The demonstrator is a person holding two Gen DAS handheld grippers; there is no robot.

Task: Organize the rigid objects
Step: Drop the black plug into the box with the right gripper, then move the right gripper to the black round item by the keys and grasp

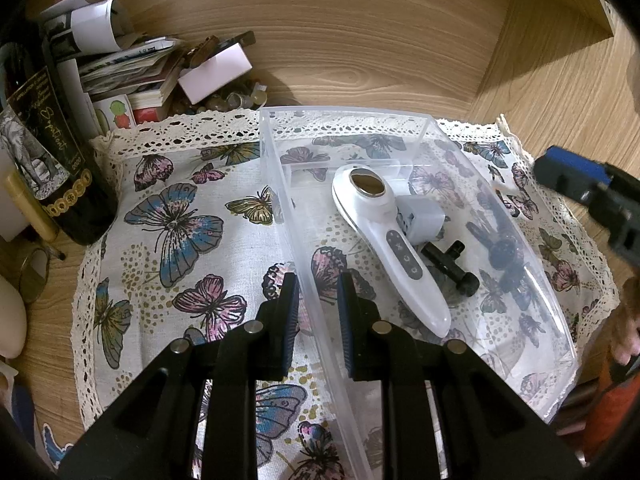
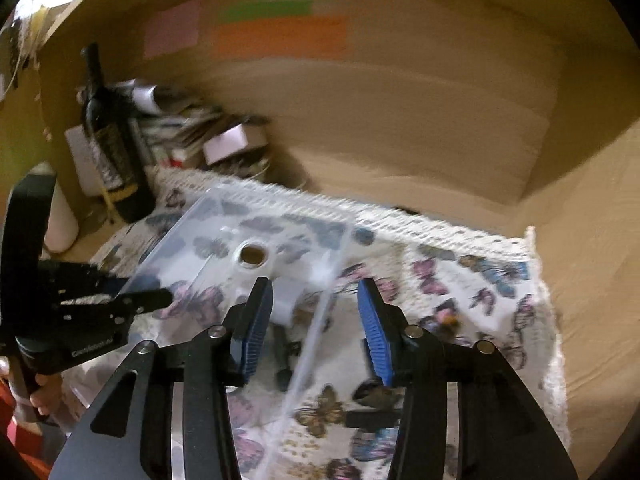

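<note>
Currently the white handheld device (image 1: 384,236) and a black tool (image 1: 450,265) lie inside the clear bin (image 1: 280,184), which sits on a butterfly cloth (image 1: 168,216) on the wooden desk (image 1: 360,52). The left gripper (image 1: 318,312), jaws pinching the bin's wall, steadies it. The right gripper (image 2: 316,328), jaws spread and empty, straddles the opposite wall. Judged next: fetch another item beyond the bin.

You had a clear plastic bin (image 1: 400,120) on a white cloth (image 1: 168,184) printed with blue, pink and olive butterflies and edged in cream lace. In the bin lay a white handheld device (image 1: 384,248) with a gold disc and a grey button strip, a pale grey block (image 1: 424,218) and a black T-shaped part (image 1: 448,264). Your left gripper (image 1: 318,300) was black with blue pads, as was your right gripper (image 2: 316,320). The dark wine bottle (image 1: 52,152) carried a black label with gold script. Orange, green and pink notes (image 2: 280,36) showed on the tan wood-grain wall (image 1: 360,40).
</note>
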